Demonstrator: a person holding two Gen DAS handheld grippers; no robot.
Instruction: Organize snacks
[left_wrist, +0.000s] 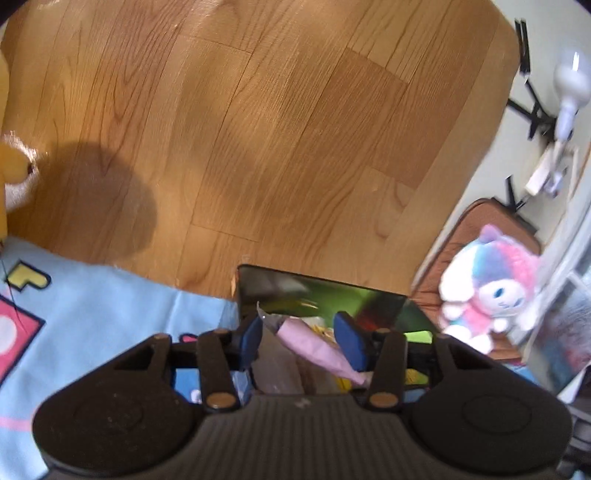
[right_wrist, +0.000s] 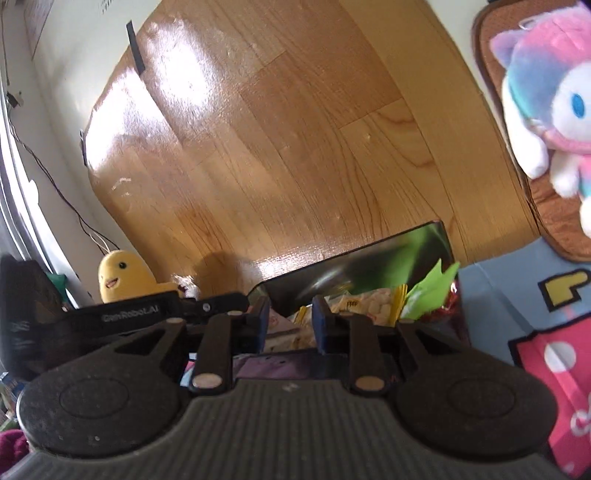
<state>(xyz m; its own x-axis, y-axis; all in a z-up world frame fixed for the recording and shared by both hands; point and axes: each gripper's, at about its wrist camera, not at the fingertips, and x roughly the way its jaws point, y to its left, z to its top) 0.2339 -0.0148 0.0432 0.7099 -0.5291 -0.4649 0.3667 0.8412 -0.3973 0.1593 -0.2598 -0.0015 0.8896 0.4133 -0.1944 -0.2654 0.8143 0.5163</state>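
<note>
A dark glossy box stands on the wooden floor at the edge of a blue mat, with snack packets in it. In the left wrist view my left gripper hangs over the box with its blue pads apart. A lilac snack packet lies slantwise between them, and neither pad presses on it. In the right wrist view my right gripper is at the same box, its pads a narrow gap apart with nothing gripped. Beyond it lie white-and-yellow packets and a green packet. The left gripper's black body is just to the left.
A yellow plush toy sits on the floor to the left, near wall cables. A pastel plush rests on a brown cushion to the right. The patterned blue mat lies under both grippers. Wooden floor stretches beyond the box.
</note>
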